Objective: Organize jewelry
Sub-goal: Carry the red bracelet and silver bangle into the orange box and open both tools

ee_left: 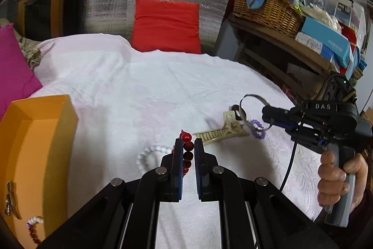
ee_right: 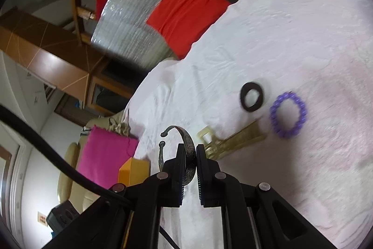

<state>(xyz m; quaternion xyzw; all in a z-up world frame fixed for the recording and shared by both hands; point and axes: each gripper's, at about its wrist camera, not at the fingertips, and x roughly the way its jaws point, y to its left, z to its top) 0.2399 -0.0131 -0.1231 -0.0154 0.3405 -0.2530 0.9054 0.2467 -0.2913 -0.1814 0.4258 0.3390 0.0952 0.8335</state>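
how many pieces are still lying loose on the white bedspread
4: white bead bracelet beside the left gripper, gold hair clip, black ring, purple bead bracelet. More may be hidden.

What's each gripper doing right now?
Left gripper: closed on the red bead bracelet.
Right gripper: closed on the metal cuff bangle.

Both grippers tilt downward, left gripper [ee_left: 188,151] and right gripper [ee_right: 190,153] with fingers clamped on jewelry

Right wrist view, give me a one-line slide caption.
Right gripper shut on a metal cuff bracelet above the white bedspread, where a purple bead bracelet, black ring and hair clip lie.
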